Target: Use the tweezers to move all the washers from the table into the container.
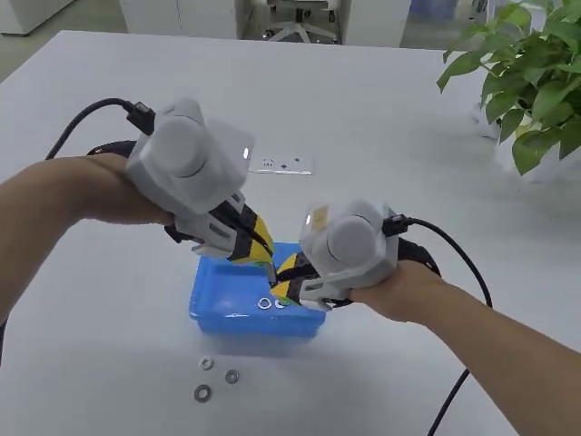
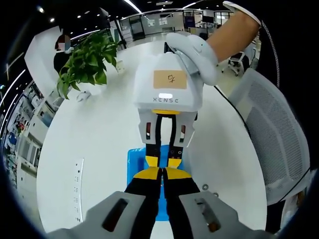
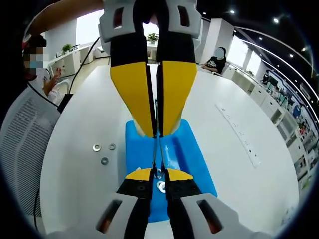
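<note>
Right gripper view: left tongs and right tongs both clamp tweezers, tips on washer over container; three loose washers lie left of right tongs.

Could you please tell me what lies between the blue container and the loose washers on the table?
Nothing: bare white table separates the container from the three washers, as the head view and right gripper view show.

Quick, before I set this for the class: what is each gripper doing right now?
Left gripper: closed, holding the tweezers.
Right gripper: closed on the tweezers' lower end, over the blue container.
</note>
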Available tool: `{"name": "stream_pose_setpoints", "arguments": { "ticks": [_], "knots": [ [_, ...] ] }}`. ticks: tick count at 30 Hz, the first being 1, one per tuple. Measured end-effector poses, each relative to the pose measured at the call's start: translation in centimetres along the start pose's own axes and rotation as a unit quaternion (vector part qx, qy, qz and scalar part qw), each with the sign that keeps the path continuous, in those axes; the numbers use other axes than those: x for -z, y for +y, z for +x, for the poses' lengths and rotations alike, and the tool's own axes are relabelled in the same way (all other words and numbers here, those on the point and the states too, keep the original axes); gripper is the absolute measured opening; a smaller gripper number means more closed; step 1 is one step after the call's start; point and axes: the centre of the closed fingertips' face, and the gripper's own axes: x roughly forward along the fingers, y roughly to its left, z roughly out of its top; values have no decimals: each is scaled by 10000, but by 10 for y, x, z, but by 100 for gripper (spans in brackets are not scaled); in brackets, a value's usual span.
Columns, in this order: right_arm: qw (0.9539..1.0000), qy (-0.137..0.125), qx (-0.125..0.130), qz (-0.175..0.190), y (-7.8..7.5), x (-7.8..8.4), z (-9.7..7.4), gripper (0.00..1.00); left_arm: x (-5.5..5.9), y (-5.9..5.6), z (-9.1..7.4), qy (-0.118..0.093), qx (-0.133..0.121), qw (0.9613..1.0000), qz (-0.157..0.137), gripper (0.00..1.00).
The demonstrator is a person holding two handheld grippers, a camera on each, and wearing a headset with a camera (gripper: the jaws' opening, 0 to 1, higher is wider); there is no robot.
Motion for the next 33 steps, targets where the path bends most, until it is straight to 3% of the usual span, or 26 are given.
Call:
{"name": "stream_pose_setpoints", "arguments": {
  "ticks": [17, 33],
  "knots": [
    [9998, -109, 38, -187, 21, -22, -13, 11, -10, -22, -23, 118, -121, 9999, 25, 5],
    [9996, -125, -104, -238, 51, -25, -8, 12, -2, -50, -26, 192, -84, 9998, -45, 5]
  ]
}}
